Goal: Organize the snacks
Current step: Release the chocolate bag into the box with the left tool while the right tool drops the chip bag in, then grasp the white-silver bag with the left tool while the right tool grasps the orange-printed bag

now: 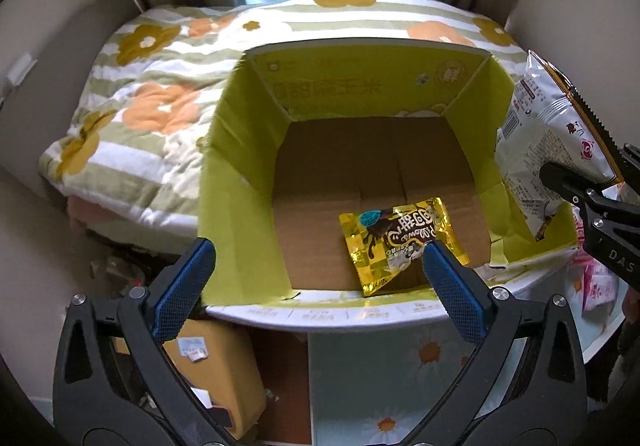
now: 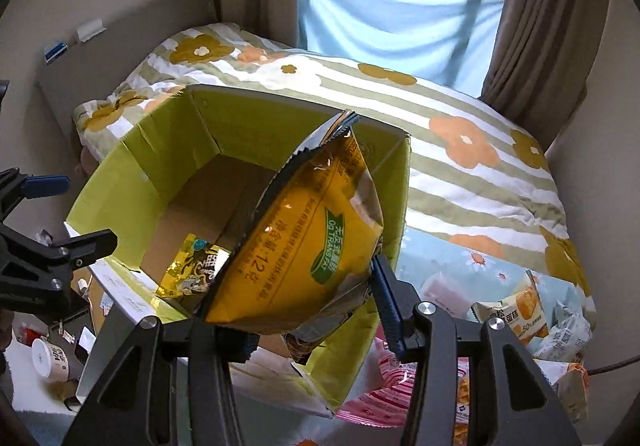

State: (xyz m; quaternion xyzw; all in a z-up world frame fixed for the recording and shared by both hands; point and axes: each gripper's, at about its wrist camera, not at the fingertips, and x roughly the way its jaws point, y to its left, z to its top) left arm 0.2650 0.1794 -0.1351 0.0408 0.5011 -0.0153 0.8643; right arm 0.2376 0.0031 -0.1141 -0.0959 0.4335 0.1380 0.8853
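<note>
Left wrist view showed me the open cardboard box (image 1: 352, 149), green-lined flaps up, with one crinkly gold foil packet (image 1: 404, 246) flat on its brown floor. My left gripper (image 1: 316, 278) gaped wide and empty at the box's near edge. My right gripper (image 2: 312, 318) pinched a glossy yellow snack bag (image 2: 312, 234) above the box.

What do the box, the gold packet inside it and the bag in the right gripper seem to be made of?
Box: looks like cardboard, with a plain brown matte floor, printed green flaps and creased folds.
Gold packet: seemingly metallised plastic film; it is shiny, crinkled and gives bright glints.
Bag, held in the right gripper: probably glossy foil-lined plastic, with a serrated sealed edge and a silvery back visible from the left wrist.
</note>
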